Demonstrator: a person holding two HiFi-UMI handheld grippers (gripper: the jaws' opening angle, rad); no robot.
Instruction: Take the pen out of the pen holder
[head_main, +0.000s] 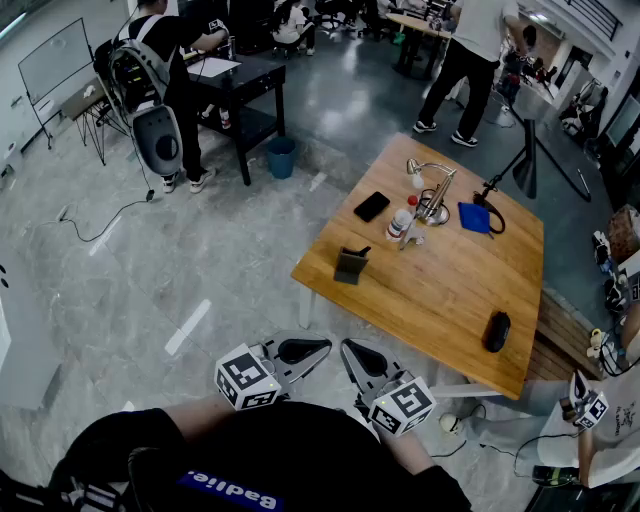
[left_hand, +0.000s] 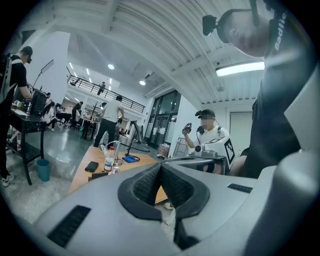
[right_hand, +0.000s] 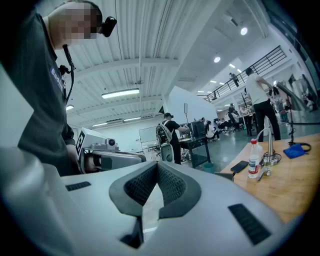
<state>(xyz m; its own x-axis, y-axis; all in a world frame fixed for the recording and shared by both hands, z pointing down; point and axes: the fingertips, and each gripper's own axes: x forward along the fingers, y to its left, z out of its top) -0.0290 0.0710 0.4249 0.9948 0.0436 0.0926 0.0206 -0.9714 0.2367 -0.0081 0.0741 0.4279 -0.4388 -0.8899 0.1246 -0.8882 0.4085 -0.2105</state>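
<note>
The pen holder (head_main: 434, 208) is a small metal stand at the far side of the wooden table (head_main: 440, 300), next to a white bottle (head_main: 401, 220). A thin pen (head_main: 408, 236) seems to lean from it; detail is too small to tell. It also shows in the right gripper view, pen holder (right_hand: 270, 159), and small in the left gripper view, pen holder (left_hand: 116, 163). My left gripper (head_main: 322, 346) and right gripper (head_main: 346, 347) are held low, close to my body, well short of the table. Their tips point toward each other. Both are shut with nothing between the pads.
On the table lie a black phone (head_main: 371, 206), a dark stand (head_main: 351, 265), a blue cloth (head_main: 474, 217), a black mouse (head_main: 497, 331) and a gooseneck lamp (head_main: 424, 168). A floor lamp (head_main: 526, 170) stands beside it. People stand at the far desks and at the right edge.
</note>
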